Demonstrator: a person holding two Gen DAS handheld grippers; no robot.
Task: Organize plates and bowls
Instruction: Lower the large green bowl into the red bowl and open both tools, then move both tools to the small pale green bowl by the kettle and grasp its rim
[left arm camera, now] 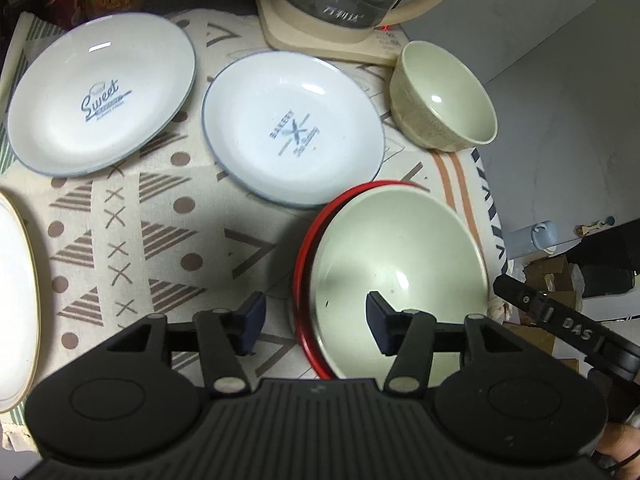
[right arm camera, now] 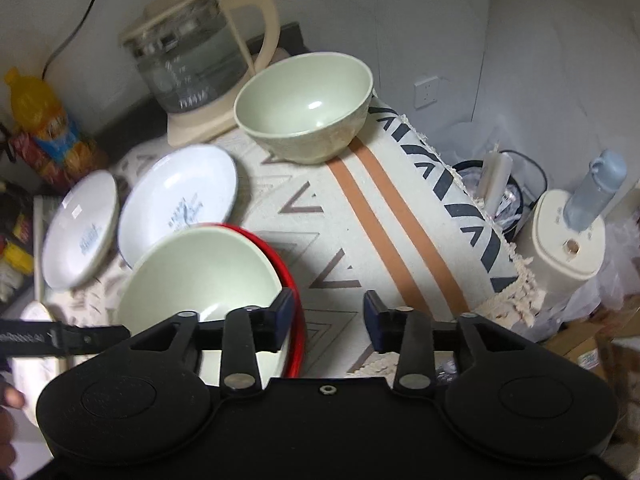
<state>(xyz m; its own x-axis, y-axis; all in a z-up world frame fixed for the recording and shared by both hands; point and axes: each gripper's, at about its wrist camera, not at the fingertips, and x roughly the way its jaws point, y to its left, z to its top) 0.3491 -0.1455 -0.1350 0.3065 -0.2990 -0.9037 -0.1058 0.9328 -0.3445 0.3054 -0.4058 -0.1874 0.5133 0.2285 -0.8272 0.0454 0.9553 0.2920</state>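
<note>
Left gripper (left arm camera: 316, 322): standing part open, holding nothing; the near rim of the green bowl is sitting between its pads, unpinched.
Right gripper (right arm camera: 328, 320): likewise part open and empty, its left pad hanging just over the red rim, its right pad over bare cloth.
Green bowl (left arm camera: 400, 276): nesting in a red-rimmed bowl (left arm camera: 310, 236), tilting slightly; lying at 5 o'clock on the table in the left wrist view.
Second green bowl (right arm camera: 304, 108): standing alone at 12 o'clock in the right wrist view, near the table edge, beside the kettle (right arm camera: 192, 60).
"Bakery" plate (left arm camera: 294, 130): lying at centre, its edge touching or passing under the red rim; which cannot be told.
"Sweet" plate (left arm camera: 102, 94): resting at 10 o'clock, apart from the other.
Cream plate (left arm camera: 16, 300): showing only partly at 9 o'clock.
Tablecloth (right arm camera: 360, 240): covering the table, draping over the 3 o'clock edge.
Stage, judged: one nesting apparently done; lone bowl and plates remaining unstacked.
Risk: a pad catching the tilted bowl's rim, rocking the stack onto the neighbouring plate.
Risk: a nudge sending the lone bowl off the edge.
</note>
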